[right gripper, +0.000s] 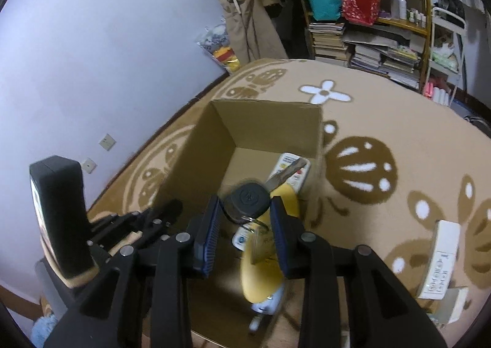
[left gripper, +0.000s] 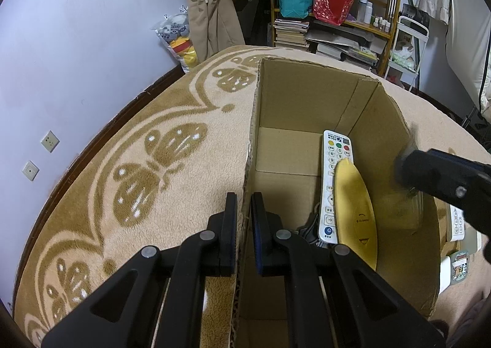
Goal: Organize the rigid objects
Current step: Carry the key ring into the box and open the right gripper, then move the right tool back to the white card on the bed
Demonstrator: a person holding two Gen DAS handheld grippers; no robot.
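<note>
An open cardboard box [left gripper: 307, 96] stands on the patterned rug. Inside lie a white remote [left gripper: 333, 164] and a yellow oval remote [left gripper: 356, 210] partly on top of it. My left gripper [left gripper: 244, 203] is shut on the box's left wall. My right gripper [right gripper: 245, 210] hovers above the box [right gripper: 214, 145] with its jaws apart; a black car key [right gripper: 250, 197] with a metal blade and key ring sits between the pads, blurred, above the yellow remote [right gripper: 260, 280]. The white remote [right gripper: 291, 168] shows behind it. The right gripper body [left gripper: 445, 182] appears at the box's right wall.
A white remote [right gripper: 442, 262] lies on the rug [right gripper: 399, 133] to the right of the box, with small white boxes [left gripper: 454, 268] near it. A shelf [left gripper: 337, 10] with books and bags stands at the back. The wall is to the left.
</note>
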